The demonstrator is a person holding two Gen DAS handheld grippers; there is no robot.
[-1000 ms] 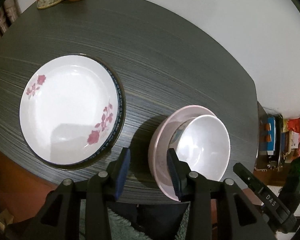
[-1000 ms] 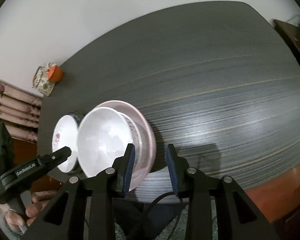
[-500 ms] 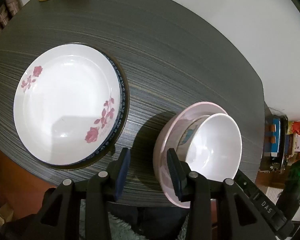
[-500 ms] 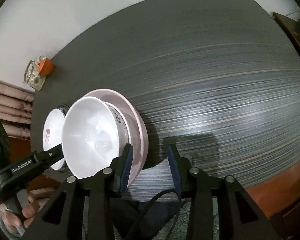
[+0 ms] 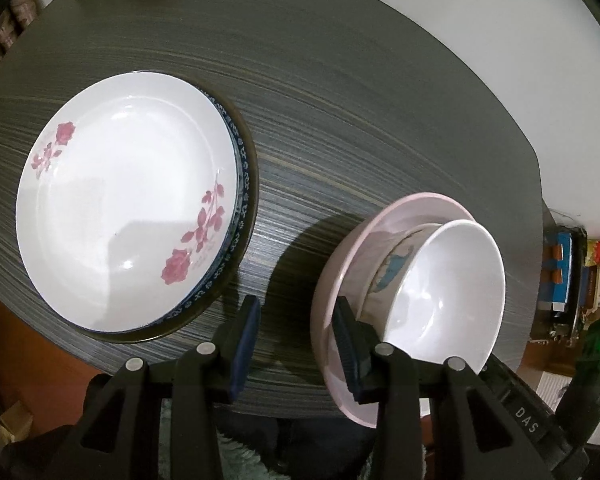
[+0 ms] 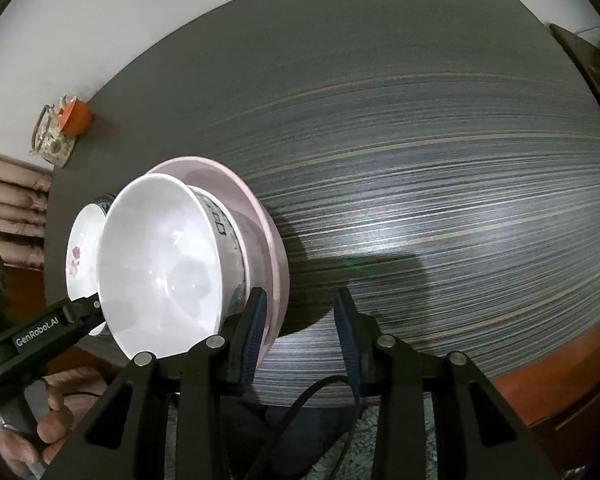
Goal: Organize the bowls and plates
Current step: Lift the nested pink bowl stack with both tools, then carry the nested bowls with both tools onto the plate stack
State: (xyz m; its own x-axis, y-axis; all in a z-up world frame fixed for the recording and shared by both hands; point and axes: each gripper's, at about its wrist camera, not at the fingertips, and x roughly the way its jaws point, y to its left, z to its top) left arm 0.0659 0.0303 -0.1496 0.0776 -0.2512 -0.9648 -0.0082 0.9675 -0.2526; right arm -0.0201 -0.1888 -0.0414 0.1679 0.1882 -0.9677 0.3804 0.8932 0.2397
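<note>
A pink plate (image 5: 340, 280) with a white bowl (image 5: 452, 292) in it is at the front edge of the dark table (image 5: 340, 100); the bowl's outer wall is printed. My left gripper (image 5: 296, 344) straddles the plate's left rim, one finger inside and one outside. Its jaws are closing, and a gap shows beside the rim. My right gripper (image 6: 300, 332) straddles the opposite rim of the pink plate (image 6: 268, 240) the same way, also closing. Left of the stack, a rose-patterned white plate (image 5: 128, 200) lies on a blue-rimmed plate (image 5: 244, 184).
An orange cup (image 6: 76, 118) and a floral teapot (image 6: 52, 140) stand at the table's far left corner. A person's hand (image 6: 52, 432) holds the left gripper. A shelf of packets (image 5: 560, 264) stands off the table's right side. A white wall runs behind.
Both grippers have sunk toward the table, so the plates and bowl look larger. The pink plate's rim has stayed between each pair of jaws.
</note>
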